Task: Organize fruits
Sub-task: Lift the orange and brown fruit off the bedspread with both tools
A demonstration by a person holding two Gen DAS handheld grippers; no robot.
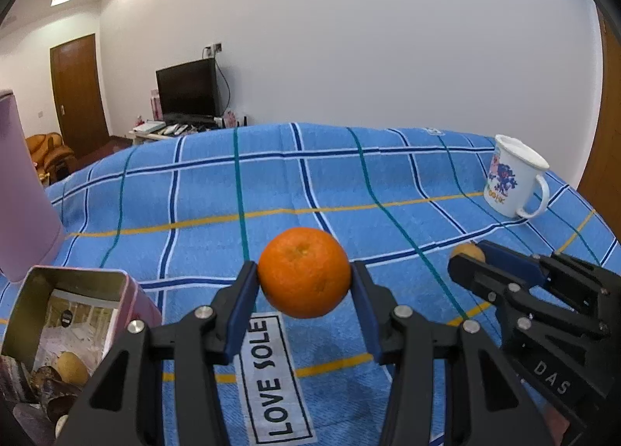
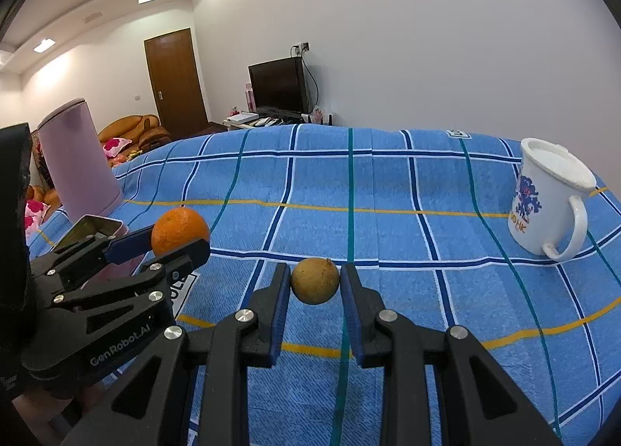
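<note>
Cloth [image 1: 349,182], blue plaid, covers the whole surface under both grippers. Only the left view looks down into the open tin [image 1: 73,314] at its near left, where a brownish fruit [image 1: 70,368] lies; the right view shows just its rim. The pink cylinder [image 2: 77,159] stands whole only in the right view. A mug [image 2: 551,197] sits far right. The left gripper [image 1: 304,279] clamps an orange [image 1: 304,277] above the cloth. The right gripper [image 2: 315,281] pinches a small brown fruit [image 2: 315,280].
</note>
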